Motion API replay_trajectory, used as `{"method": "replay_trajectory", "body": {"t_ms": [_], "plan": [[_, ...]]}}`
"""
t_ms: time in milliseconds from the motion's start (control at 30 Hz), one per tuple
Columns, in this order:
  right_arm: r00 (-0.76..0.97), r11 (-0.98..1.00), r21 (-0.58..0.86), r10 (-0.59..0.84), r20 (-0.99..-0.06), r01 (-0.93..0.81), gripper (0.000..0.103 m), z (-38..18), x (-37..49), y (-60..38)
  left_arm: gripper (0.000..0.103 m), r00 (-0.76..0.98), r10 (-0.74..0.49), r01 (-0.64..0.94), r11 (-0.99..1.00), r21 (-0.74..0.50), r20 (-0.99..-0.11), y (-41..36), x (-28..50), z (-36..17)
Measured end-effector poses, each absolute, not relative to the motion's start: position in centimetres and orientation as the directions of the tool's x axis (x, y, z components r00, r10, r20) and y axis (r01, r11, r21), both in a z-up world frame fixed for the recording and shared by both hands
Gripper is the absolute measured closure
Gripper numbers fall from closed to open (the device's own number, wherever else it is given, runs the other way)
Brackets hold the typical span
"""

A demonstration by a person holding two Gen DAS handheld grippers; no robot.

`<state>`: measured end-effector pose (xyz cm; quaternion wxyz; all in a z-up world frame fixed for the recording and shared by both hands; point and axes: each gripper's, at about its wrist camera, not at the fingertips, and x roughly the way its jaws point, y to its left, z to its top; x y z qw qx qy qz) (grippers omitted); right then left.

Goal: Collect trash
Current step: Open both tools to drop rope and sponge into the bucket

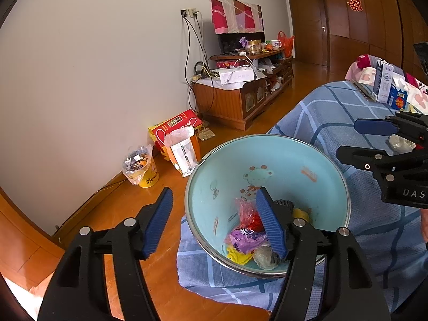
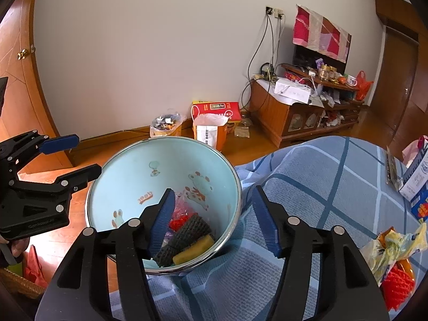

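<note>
A light blue enamel bowl (image 1: 281, 152) (image 2: 128, 171) with cartoon prints sits on the blue plaid bedspread (image 1: 334, 112) (image 2: 321, 182) at its edge. Inside lie a red net (image 1: 250, 214), a purple wrapper (image 1: 246, 238), a yellow bag (image 1: 238, 255) and a dark-and-yellow sponge (image 2: 191, 234). My left gripper (image 1: 214, 224) (image 2: 77, 157) is open and straddles the bowl's near-left rim, one finger inside, one outside. My right gripper (image 2: 214, 222) (image 1: 366, 141) is open across the right rim in the same way. Neither pad presses on anything. More crumpled bags and a red net (image 2: 393, 264) lie on the bed to the right.
A carton and boxes (image 1: 385, 83) (image 2: 417, 182) stand on the bed behind. On the wooden floor by the wall are a lined yellow bin (image 1: 141, 165) (image 2: 165, 125), a paper bag (image 1: 184, 152) and a red box (image 2: 216, 109). A cluttered TV cabinet (image 1: 240, 99) stands further along.
</note>
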<state>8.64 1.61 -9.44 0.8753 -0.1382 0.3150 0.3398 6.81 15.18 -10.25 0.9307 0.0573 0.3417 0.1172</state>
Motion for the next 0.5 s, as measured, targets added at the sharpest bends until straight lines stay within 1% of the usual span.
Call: {"method": "replay_trajectory", "body": {"t_ms": [133,500], "plan": [[0.570,0.730,-0.026,0.510,-0.644,-0.683,0.042,-9.46,8.61,1.57,0.035,0.738,0.260,-0.182,0.965,0.187,-0.623,15.19,6.83,-10.34],[0.578,0.736,-0.032,0.503,-0.643,-0.676,0.039,-9.30,8.47,1.52,0.034,0.736,0.262,-0.184,0.965,0.188,-0.624,15.15,7.01,-10.53]]}}
